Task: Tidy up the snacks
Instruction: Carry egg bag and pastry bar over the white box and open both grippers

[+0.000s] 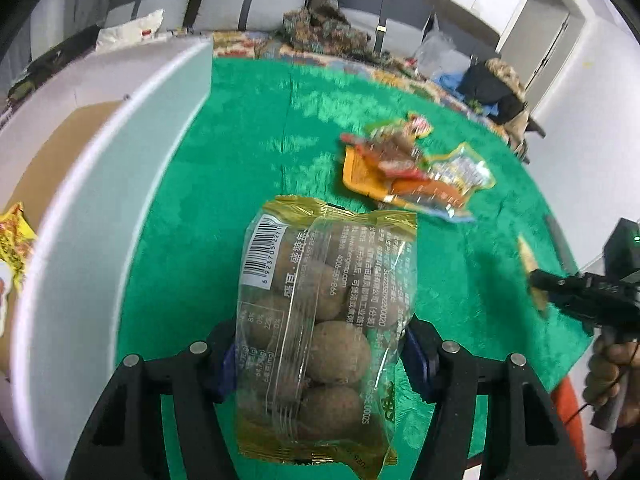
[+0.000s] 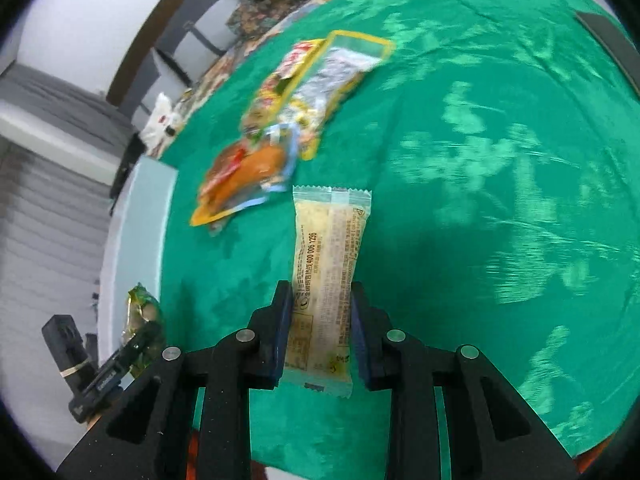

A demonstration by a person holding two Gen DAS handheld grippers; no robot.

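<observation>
L fingers (image 1: 320,364) clamp 1 egg pack (image 1: 320,320), R fingers (image 2: 320,332) clamp 1 bar (image 2: 326,280); 2-3 packs (image 1: 416,168) on cloth (image 1: 248,140).

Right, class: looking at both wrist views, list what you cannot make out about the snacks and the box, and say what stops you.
- Pile of loose snack packets: motion blur in both views smears labels and count.
- White box: left wrist view's edge cuts it off; its contents are mostly unseen.
- Bag of brown balls in the left claw: bottom cut by the frame edge.
- Pale bar packet in the right claw: small print unreadable.
</observation>
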